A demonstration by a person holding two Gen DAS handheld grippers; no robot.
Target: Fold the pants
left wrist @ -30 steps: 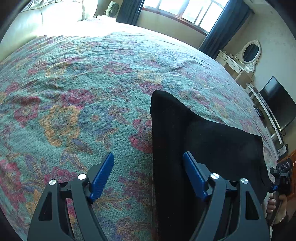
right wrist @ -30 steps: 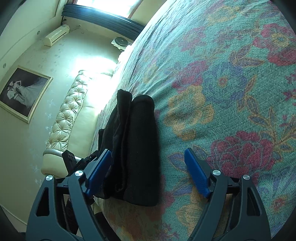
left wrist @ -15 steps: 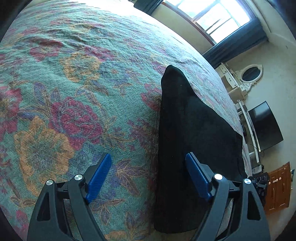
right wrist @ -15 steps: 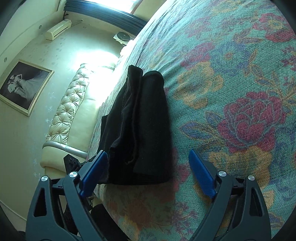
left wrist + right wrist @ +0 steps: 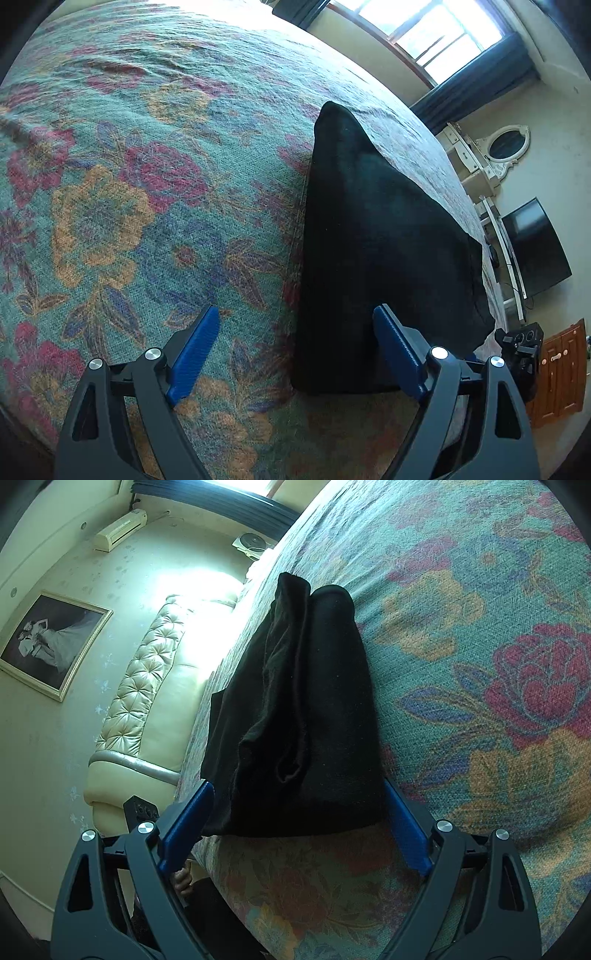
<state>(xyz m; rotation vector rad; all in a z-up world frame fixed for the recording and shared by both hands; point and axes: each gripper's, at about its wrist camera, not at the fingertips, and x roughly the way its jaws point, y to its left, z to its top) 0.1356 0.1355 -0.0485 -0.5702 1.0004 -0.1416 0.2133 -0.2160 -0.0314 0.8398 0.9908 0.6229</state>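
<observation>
Black folded pants lie as a thick oblong bundle on the flowered bedspread near the bed's edge. My left gripper hovers over one short end with its jaws opening. The bundle's long left edge runs between its blue pads and neither pad presses on cloth. From the opposite end, my right gripper stands open and straddles the pants, one pad at each side of the near end. Several layers show along that end. The bedspread spreads to the right.
A cream tufted headboard runs along the bed's far side. A white dresser with an oval mirror, a dark TV and a wooden cabinet stand past the bed. A hand shows below the left pad.
Both grippers closed in on the pants and their jaws widened. The right gripper's fingers now flank the bundle's near end. The left gripper rolled and shifted along the bed.
</observation>
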